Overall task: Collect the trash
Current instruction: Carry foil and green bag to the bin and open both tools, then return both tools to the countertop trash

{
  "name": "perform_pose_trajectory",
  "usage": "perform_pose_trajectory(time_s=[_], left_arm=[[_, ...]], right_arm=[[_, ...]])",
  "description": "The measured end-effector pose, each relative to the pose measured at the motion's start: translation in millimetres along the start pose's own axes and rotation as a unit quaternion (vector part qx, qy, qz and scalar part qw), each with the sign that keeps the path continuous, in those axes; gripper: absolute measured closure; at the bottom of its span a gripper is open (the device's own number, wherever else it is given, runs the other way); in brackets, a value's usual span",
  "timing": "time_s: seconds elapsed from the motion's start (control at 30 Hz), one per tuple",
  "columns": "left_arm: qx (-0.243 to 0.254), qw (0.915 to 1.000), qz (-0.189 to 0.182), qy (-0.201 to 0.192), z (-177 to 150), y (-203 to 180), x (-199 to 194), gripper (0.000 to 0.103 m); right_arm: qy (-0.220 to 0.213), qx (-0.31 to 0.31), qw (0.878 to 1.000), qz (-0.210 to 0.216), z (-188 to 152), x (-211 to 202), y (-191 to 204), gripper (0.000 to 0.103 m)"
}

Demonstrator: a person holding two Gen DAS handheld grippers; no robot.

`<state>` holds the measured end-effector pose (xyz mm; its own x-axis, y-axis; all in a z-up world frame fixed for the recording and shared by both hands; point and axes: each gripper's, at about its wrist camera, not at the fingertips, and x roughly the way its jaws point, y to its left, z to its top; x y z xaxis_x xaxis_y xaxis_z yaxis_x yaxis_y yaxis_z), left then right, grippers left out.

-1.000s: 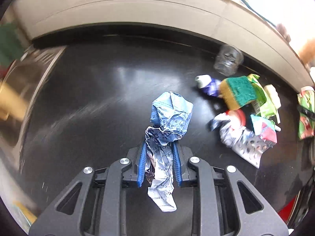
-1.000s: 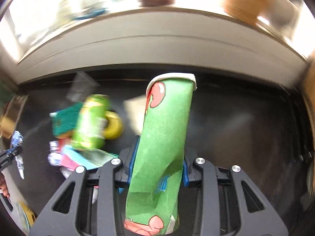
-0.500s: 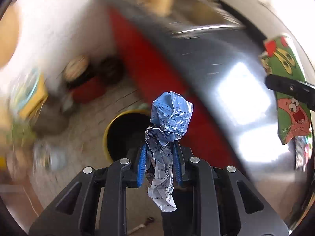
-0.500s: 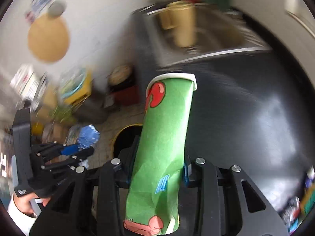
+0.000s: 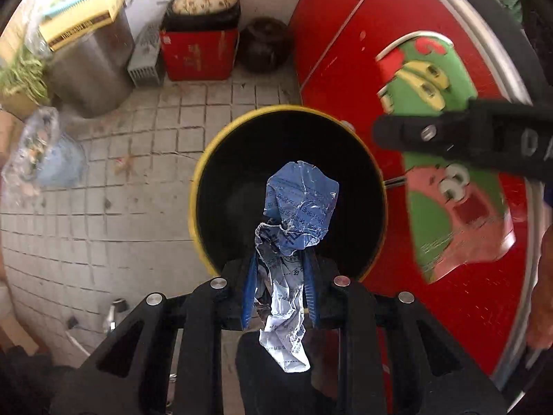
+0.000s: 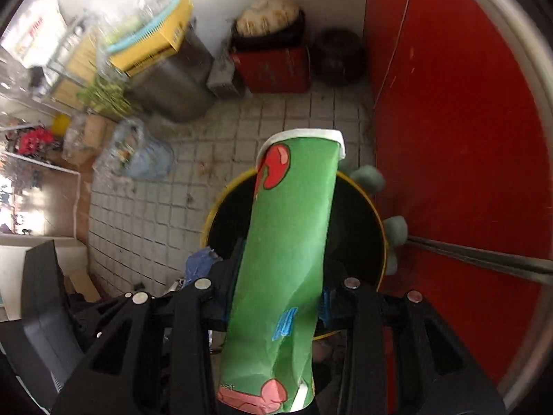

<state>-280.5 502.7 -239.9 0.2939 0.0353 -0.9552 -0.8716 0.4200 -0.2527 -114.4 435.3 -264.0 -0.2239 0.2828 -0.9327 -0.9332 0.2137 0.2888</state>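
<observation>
My left gripper point(image 5: 278, 288) is shut on a crumpled blue and white wrapper point(image 5: 297, 207) and holds it over the open mouth of a round bin with a yellow rim point(image 5: 202, 173) and black inside, on the tiled floor. My right gripper point(image 6: 278, 306) is shut on a tall green paper cup point(image 6: 290, 242) with red cartoon print and a white rim, held over the same bin point(image 6: 378, 221). The cup point(image 5: 446, 180) and the right gripper's black arm also show at the right of the left wrist view. The wrapper point(image 6: 200, 263) shows at lower left of the right wrist view.
A red cabinet front point(image 5: 345, 52) stands right beside the bin. Against the back wall are a red box point(image 5: 198, 52) with a lidded pot, a dark jar point(image 5: 264, 45), a metal drum point(image 5: 90, 65) and a plastic bag point(image 5: 34, 148) on the floor.
Both grippers have swung away from the black countertop with its pile of trash and now hang over the bin on the floor. Each still holds its item.
</observation>
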Motion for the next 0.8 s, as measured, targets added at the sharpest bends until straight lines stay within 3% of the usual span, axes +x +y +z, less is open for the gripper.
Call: perform_pose_trajectory(time_s=[0.2, 0.33, 0.37, 0.4, 0.43, 0.53, 0.6, 0.7, 0.8], left_arm=[[-0.018, 0.9997, -0.008, 0.015, -4, 6, 42, 0.08], [-0.011, 0.9999, -0.009, 0.003, -1, 4, 45, 0.076], [-0.009, 0.9999, -0.008, -0.004, -1, 4, 42, 0.055], [-0.005, 0.9999, -0.005, -0.016, -1, 5, 35, 0.018], [0.0, 0.9993, 0.007, -0.037, -2, 6, 23, 0.006], [0.001, 0.9974, 0.017, -0.07, -10, 13, -15, 0.006], [-0.013, 0.9969, 0.016, -0.076, -15, 17, -41, 0.006], [-0.006, 0.9958, 0.027, -0.087, -21, 6, -88, 0.006], [0.052, 0.9943, 0.049, -0.078, -22, -38, -124, 0.006]], right_arm=[[0.029, 0.013, 0.999, -0.007, -7, 49, -20, 0.068], [0.016, 0.035, 0.999, 0.007, -4, 53, -26, 0.055], [0.007, 0.041, 0.999, 0.009, -2, 49, -26, 0.052], [-0.003, 0.043, 0.999, 0.009, 1, 45, -24, 0.039], [-0.013, 0.043, 0.999, 0.007, 1, 37, -22, 0.026], [-0.047, 0.042, 0.998, 0.012, 5, -2, -11, 0.01], [-0.066, 0.043, 0.996, 0.032, 7, -30, -3, 0.007], [-0.125, 0.041, 0.989, 0.067, 0, -112, 6, 0.007], [-0.191, 0.032, 0.98, 0.034, -29, -195, -8, 0.007]])
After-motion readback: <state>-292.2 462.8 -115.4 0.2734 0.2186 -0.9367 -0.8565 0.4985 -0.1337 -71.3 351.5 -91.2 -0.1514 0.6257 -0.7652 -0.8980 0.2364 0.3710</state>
